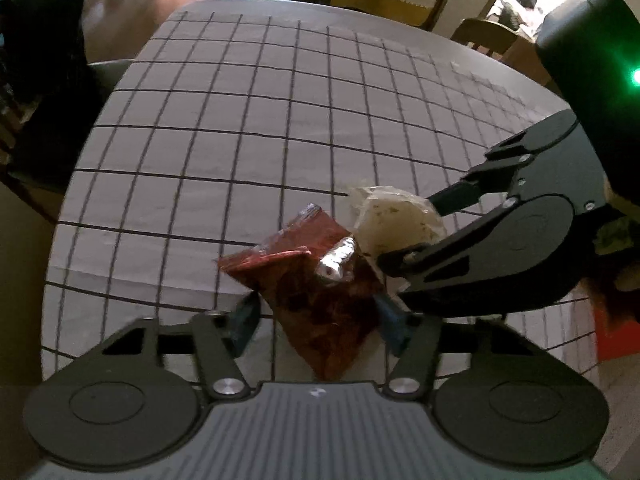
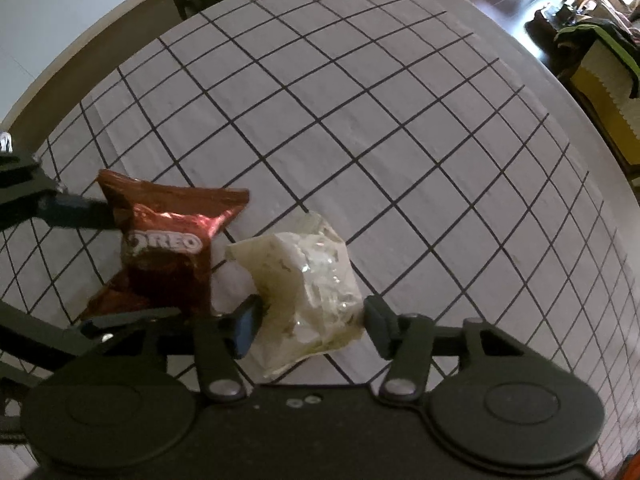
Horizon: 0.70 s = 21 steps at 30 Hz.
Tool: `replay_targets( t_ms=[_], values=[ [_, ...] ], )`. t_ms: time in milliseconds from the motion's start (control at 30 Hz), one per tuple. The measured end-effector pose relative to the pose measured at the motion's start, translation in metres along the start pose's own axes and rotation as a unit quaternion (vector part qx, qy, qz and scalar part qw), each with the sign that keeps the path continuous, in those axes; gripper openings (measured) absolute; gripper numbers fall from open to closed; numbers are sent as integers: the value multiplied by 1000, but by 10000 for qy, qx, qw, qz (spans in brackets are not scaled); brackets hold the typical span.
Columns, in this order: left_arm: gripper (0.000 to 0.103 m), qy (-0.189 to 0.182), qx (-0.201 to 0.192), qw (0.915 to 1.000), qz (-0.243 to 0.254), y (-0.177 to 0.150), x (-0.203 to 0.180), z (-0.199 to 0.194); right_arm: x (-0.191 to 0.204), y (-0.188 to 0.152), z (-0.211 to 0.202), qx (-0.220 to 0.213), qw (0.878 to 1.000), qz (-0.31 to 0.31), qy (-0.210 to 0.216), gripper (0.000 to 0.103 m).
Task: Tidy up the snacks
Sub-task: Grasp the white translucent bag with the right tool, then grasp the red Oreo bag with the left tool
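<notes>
Two snack packets lie side by side on a white tablecloth (image 2: 360, 128) ruled with a black grid. The crinkled red foil Oreo bag (image 2: 164, 248) sits between the left gripper's (image 1: 316, 320) spread fingers; the smaller clear plastic packet of pale contents (image 2: 312, 280) sits between the right gripper's (image 2: 312, 324) fingers, whose pads appear to touch it.

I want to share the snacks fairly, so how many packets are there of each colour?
Red: 1, the Oreo packet, between the fingers of the left claw.
White and clear: 1, the white packet, between the fingers of the right claw.
Total: 2 snack packets, over the checked tablecloth.
</notes>
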State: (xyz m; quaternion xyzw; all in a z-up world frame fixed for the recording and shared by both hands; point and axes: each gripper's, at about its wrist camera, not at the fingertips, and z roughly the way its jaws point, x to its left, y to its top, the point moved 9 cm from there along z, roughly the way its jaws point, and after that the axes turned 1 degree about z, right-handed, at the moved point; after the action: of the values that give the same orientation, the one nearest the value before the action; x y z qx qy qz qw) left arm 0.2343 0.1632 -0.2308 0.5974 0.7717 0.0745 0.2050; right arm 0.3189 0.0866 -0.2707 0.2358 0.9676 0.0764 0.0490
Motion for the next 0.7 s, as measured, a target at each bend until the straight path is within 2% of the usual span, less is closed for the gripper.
replay_targets(
  t_ms=[267,467,700],
  values=[
    [25,-242,-130,9996,92,-4,-1,-9,-3,-10,-10,-214,9995,174,-160,41],
    [15,-336,-165,9993,61,-13,6,-17,1,-27,-15,-295,9990,289,-197,36],
    [6,-416,-178,9990,33,-35,17,-30,15,-58,-35,-359,9983,466,4,36]
  ],
)
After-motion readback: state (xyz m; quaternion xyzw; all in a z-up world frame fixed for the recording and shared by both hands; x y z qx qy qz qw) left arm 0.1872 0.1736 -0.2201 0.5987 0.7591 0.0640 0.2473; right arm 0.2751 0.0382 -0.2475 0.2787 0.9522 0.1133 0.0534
